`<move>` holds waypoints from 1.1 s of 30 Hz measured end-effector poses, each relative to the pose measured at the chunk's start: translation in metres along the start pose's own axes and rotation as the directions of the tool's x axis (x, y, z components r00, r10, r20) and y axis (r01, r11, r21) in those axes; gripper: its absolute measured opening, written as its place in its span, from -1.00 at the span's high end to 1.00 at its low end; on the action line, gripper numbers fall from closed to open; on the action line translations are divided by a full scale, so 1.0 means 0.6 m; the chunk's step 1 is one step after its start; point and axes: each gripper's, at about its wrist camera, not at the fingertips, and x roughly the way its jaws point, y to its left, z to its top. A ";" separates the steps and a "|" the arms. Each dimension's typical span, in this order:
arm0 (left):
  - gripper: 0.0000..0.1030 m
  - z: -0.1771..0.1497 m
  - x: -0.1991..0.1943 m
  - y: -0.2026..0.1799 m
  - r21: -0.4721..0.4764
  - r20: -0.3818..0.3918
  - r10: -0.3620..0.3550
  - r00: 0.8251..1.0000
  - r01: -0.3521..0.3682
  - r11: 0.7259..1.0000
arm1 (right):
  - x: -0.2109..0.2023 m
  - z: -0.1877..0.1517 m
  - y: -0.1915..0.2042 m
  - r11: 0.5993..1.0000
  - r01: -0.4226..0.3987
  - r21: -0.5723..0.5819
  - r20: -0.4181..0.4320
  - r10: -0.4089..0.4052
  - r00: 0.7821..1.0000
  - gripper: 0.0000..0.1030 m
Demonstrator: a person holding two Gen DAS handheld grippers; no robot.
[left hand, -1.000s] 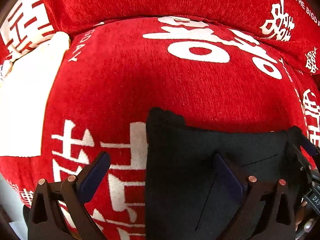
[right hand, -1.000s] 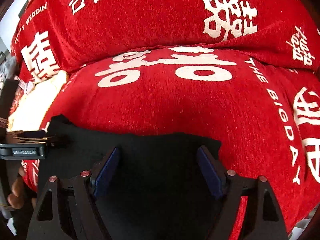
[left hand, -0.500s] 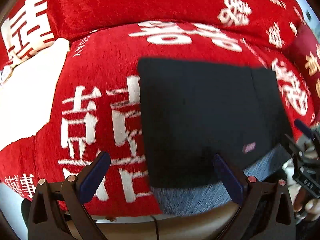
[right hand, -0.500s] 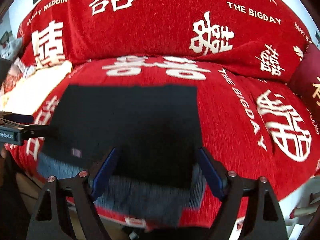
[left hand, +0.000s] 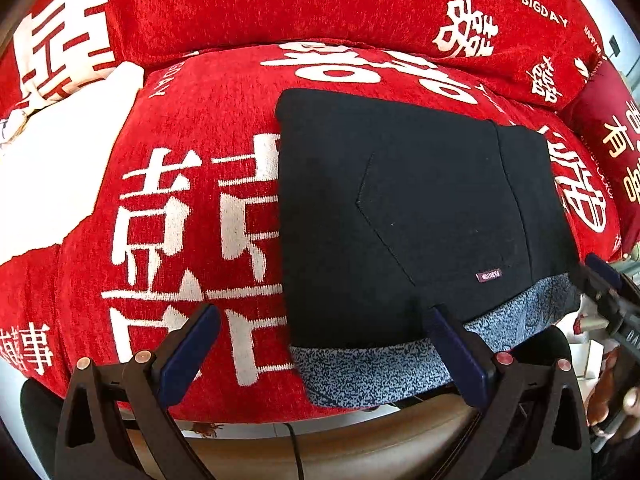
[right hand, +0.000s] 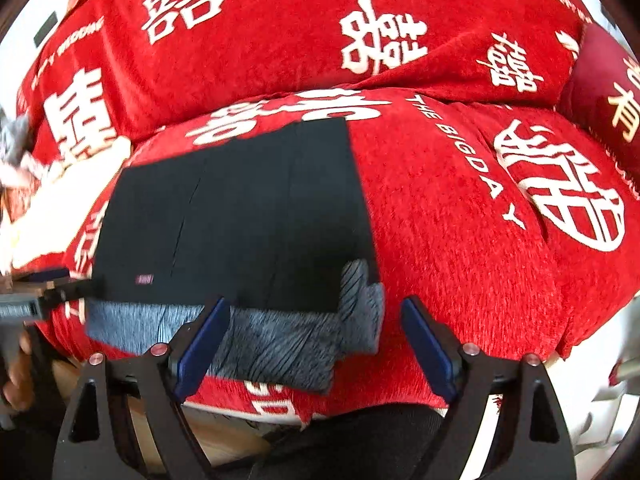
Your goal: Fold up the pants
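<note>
Folded black pants (left hand: pixel 404 216), flat on the red sofa seat cushion (left hand: pixel 192 216), grey speckled inner fabric (left hand: pixel 372 368) exposed along the near edge, overhanging the front of the seat. Small label (left hand: pixel 489 277) near that edge. Left tool (left hand: pixel 324 348) spread wide, clear of the cloth, nothing pinched. Right tool (right hand: pixel 316 344) likewise spread, jaws just opened further, hovering over the near right corner; possibly grazing the grey fabric, blur preventing certainty. White cloth (left hand: pixel 52 168) at far left.
</note>
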 end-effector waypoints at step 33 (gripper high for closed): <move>-1.00 0.057 0.095 0.006 -0.102 -0.081 -0.255 0.963 0.247 0.964 | 0.142 0.069 -0.055 0.944 -0.271 0.189 -0.149 0.300 0.942 -0.95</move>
